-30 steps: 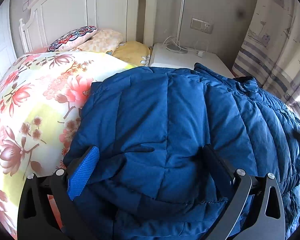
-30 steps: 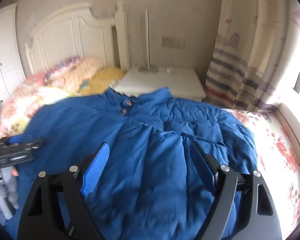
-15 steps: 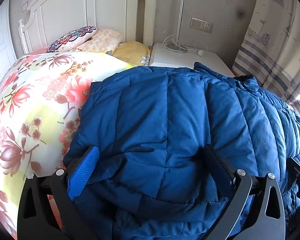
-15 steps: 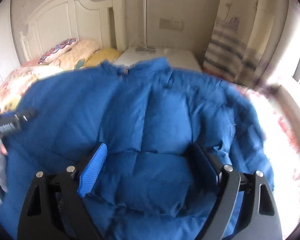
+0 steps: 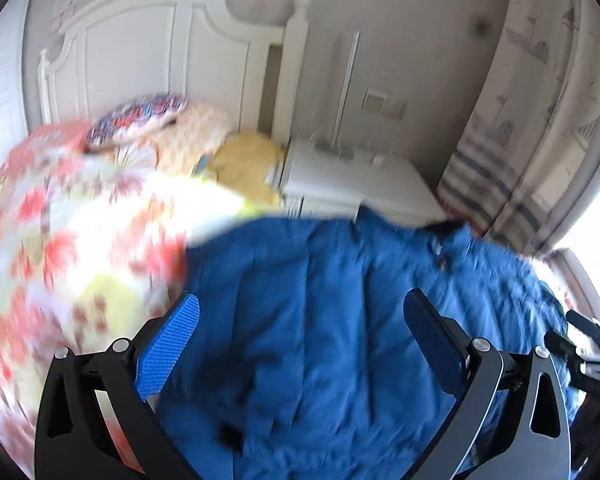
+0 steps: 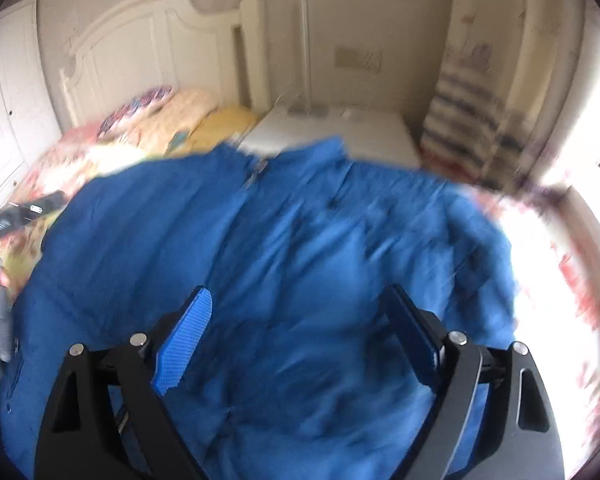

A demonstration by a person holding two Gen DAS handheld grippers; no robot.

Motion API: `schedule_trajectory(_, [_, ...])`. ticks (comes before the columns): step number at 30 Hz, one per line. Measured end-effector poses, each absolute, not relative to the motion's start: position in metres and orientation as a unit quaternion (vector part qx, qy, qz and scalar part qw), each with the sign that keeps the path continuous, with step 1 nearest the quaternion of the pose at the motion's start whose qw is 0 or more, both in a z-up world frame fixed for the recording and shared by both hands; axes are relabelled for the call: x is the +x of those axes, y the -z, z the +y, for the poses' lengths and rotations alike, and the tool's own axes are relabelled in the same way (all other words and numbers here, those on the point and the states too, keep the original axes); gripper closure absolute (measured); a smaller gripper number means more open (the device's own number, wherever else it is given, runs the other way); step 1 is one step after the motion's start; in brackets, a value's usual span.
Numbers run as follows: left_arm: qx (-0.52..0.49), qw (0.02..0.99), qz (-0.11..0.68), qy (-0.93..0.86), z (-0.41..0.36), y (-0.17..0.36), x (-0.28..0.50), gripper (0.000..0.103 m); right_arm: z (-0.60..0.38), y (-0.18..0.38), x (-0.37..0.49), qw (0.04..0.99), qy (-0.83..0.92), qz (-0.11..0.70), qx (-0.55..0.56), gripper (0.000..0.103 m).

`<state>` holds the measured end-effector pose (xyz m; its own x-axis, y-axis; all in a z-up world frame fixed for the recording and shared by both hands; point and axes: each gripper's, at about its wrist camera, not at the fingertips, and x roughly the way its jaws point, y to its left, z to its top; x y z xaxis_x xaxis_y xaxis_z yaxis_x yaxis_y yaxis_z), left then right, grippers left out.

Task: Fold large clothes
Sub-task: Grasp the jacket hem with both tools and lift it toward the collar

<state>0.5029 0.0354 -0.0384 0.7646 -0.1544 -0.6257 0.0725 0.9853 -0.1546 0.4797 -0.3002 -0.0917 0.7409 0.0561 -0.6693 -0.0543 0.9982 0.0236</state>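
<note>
Left gripper (image 5: 300,332) spread wide, fingers apart over blue quilting, nothing pinched between the pads as far as the blur allows. Right gripper (image 6: 300,320) likewise splayed, blue pad on one side, dark pad on the other, open air and fabric between. Both poised above the near end of the puffer jacket (image 6: 284,248), looking along it toward the headboard.

Jacket spread flat on the bed, directly ahead of and beneath both tools. Long axis running away from the cameras: near end under the fingers, collar (image 6: 300,152) at the far end with snaps showing down the front. Left tool over the jacket's left flank, close to where blue meets the floral bedspread (image 5: 60,248); right tool over the middle-right panel, with the far right edge of the coat falling toward bright glare. Each side nearer its own gripper, so probably an even two-handed grab, though whether at the near end or the flanks cannot be told. Everything smeared by motion, so exact seams hard to pick out.

Underneath: soft bedspread, puffy coat likely to slide and spring back. Beyond: pillows (image 5: 148,124) against a white headboard (image 5: 148,52), a white nightstand (image 5: 352,184) beside it, a wall socket (image 5: 384,104), striped curtain (image 5: 496,184) at the sunlit window side.
</note>
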Motion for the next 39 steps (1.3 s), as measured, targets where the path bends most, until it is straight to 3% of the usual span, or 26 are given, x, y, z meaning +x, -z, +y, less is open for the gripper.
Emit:
schedule_trajectory(4, [-0.037, 0.92, 0.39, 0.036, 0.025, 0.05, 0.553, 0.005, -0.348, 0.091, 0.513, 0.928, 0.011, 0.371, 0.035, 0.017])
schedule_trajectory(8, [-0.017, 0.892, 0.45, 0.025, 0.014, 0.102, 0.582, 0.004, -0.394, 0.134, 0.541, 0.899, 0.01, 0.427, 0.099, 0.023])
schedule_trajectory(14, [0.007, 0.897, 0.442, 0.022, 0.009, 0.118, 0.582, 0.004, -0.407, 0.147, 0.541, 0.894, -0.017, 0.425, 0.139, 0.02])
schedule_trajectory(17, [-0.005, 0.903, 0.429, 0.008, 0.013, 0.101, 0.56, 0.005, -0.401, 0.131, 0.528, 0.899, 0.015, 0.418, 0.13, 0.021])
schedule_trajectory(22, [-0.005, 0.928, 0.368, 0.055, -0.014, 0.071, 0.479, 0.005, -0.352, 0.086, 0.471, 0.937, -0.048, 0.334, 0.09, 0.018])
schedule_trajectory(28, [0.091, 0.91, 0.402, 0.049, -0.061, 0.121, 0.465, 0.004, -0.279, 0.138, 0.465, 0.916, -0.056, 0.395, -0.037, 0.015])
schedule_trajectory(35, [0.06, 0.922, 0.375, 0.074, -0.051, 0.081, 0.403, 0.005, -0.262, 0.099, 0.4, 0.925, -0.083, 0.369, -0.026, 0.014])
schedule_trajectory(39, [0.131, 0.898, 0.411, 0.088, -0.075, 0.117, 0.378, 0.005, -0.243, 0.124, 0.374, 0.905, -0.117, 0.407, -0.051, 0.014])
